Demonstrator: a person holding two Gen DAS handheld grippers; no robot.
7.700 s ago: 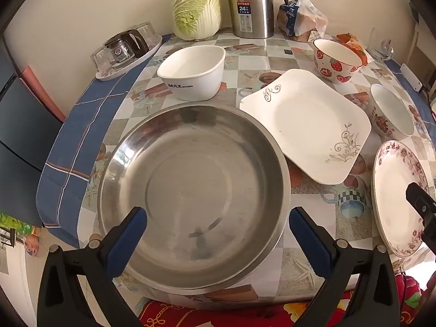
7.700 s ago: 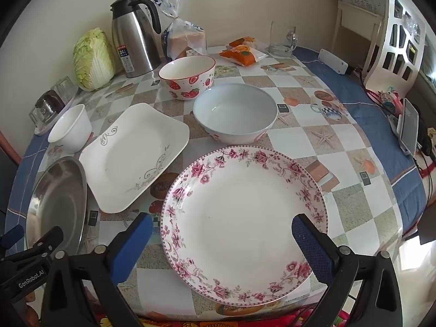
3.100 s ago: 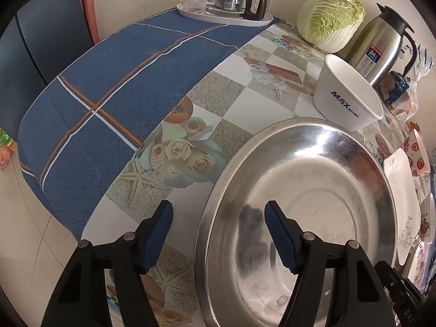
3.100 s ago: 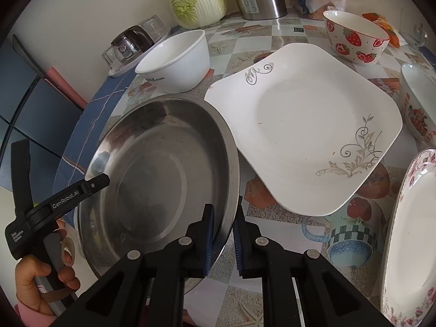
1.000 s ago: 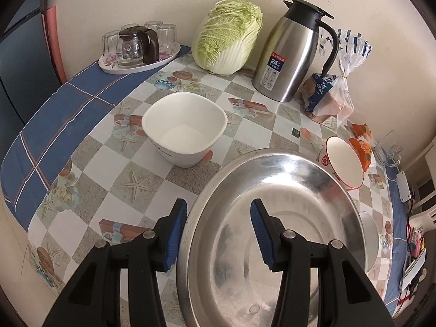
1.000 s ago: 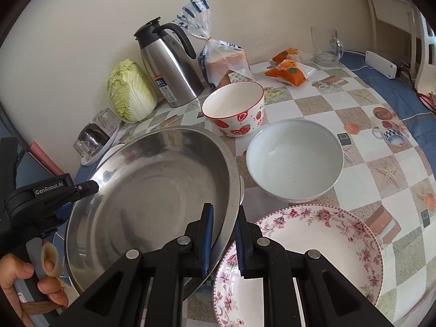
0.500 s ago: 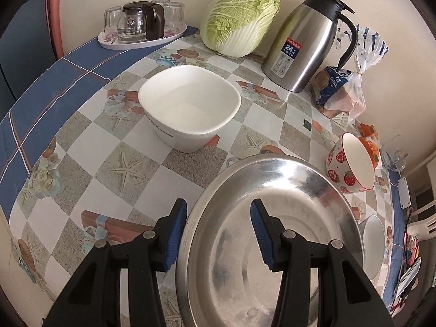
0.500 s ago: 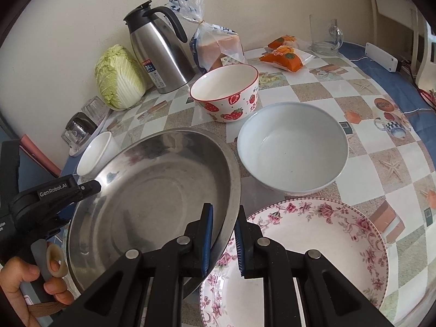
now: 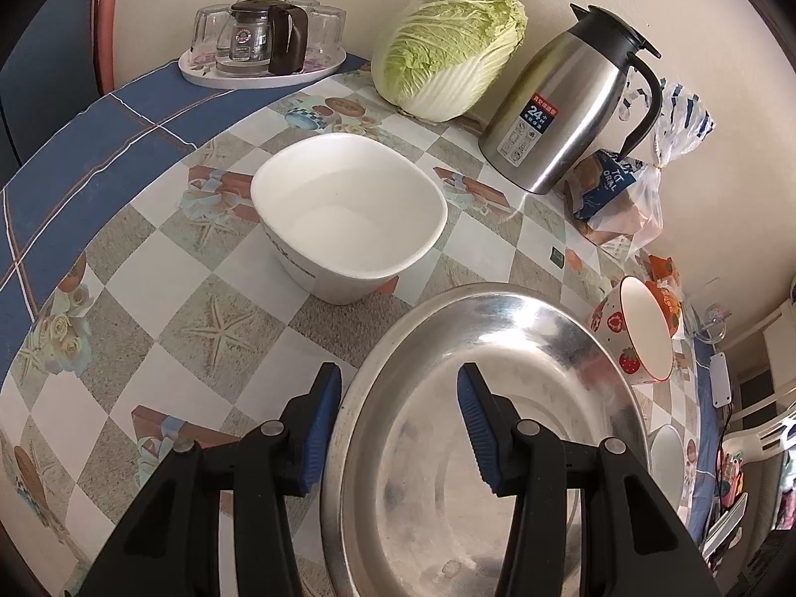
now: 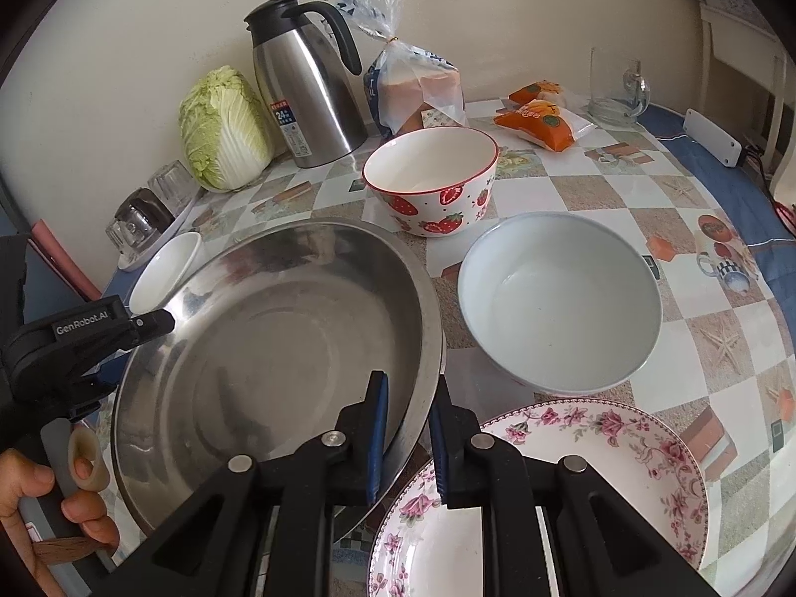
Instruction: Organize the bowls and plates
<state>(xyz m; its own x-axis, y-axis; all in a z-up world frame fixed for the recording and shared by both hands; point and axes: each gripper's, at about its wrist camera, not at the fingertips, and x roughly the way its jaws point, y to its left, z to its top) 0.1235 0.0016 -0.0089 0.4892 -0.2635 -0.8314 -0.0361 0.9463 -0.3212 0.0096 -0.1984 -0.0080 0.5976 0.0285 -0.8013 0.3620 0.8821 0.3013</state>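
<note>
The round table, spread with a checked cloth, carries everything, and the largest piece on it is the steel basin, which sits tilted rather than flat because it is being carried by two opposite sides of its rim. The right gripper is clamped hard on the near-right rim, one blue pad inside the wall and one outside, which is why that edge rides up over the flowered plate just beneath it. The left gripper straddles the opposite rim, its fingers standing well apart with the wall between them; the outer pad lies beside the rim, the inner one appears clear of the metal, so I judge it a loose brace against swinging, not a true clamp, though contact cannot be fully settled. A wide, shallow, slippery basin would pivot on a single pinch, hence two holds. Beyond it stands the pale blue bowl, close to the basin's right side, and behind that the strawberry bowl; the white square bowl rests just past the basin's far edge in the left wrist view. All three sit upright and apart, not yet nested, so the basin seems meant as the base for the stack. The steel flask, cabbage and bread bag line the wall, out of the way.
</note>
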